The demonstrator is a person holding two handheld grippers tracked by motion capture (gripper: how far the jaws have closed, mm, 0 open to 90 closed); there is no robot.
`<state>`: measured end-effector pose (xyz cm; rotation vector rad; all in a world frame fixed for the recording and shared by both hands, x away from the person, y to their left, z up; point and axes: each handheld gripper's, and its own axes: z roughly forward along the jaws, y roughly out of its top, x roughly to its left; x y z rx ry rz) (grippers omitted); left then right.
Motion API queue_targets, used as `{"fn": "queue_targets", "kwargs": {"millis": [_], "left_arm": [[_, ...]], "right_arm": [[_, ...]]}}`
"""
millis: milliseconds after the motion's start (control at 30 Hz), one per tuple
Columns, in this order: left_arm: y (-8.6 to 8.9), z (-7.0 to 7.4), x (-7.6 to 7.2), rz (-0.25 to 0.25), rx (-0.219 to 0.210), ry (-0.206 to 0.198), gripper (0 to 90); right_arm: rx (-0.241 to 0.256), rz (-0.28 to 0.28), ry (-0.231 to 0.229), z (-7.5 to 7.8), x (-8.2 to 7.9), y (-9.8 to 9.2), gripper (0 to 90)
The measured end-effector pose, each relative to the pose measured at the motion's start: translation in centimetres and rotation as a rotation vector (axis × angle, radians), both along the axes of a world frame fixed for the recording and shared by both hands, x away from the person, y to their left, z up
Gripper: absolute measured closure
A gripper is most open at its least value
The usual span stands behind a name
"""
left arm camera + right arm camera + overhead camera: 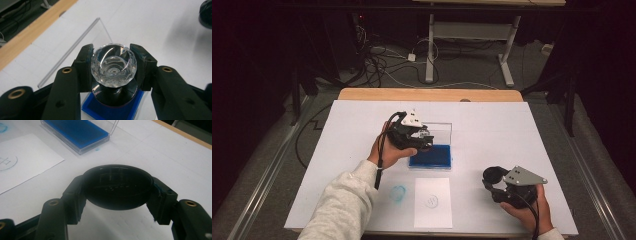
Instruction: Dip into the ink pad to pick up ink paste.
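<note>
1. White paper sheet [432, 202], near centre of the white table cover [492, 125]; a faint round stamped mark on it. A blue round smudge [397, 193] lies on the cover just left of the sheet.
2. Right gripper [498, 183], near right, held just above the table; jaws pinching a black round cap [117, 186] by its opposite edges. Judged light, stiff plastic with a smooth rim, so it may slip if tilted.
3. Left gripper [424, 142], centre, over the pad; jaws pinching a clear faceted crystal-knob stamp [114, 65] across its knob, its dark round base pointing down towards the ink.
4. Stamp handling, judged: hard, fairly heavy for its size, slick on the facets, liable to chip if dropped. Best hold is across the widest part of the knob, as now.
5. Blue ink pad in clear plastic case [431, 156], centre, lid [443, 131] standing open at its far edge.
6. Bare wooden table edge [429, 94], far side.
</note>
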<state>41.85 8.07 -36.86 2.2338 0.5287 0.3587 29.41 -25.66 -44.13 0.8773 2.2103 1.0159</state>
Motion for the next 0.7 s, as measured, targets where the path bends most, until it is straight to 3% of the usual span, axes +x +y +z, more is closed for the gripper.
{"fn": "queue_targets", "kwargs": {"millis": [233,700], "left_arm": [[-1.0,0.5,0.0,-0.025,0.002,-0.006,54.9],[-3.6,-2.7,0.3,-0.070,0.056,0.041,54.9]], "right_arm": [[0.000,0.000,0.006,-0.1,0.0,-0.1,38.6],[-0.008,0.000,0.014,-0.3,0.1,0.0,38.6]]}}
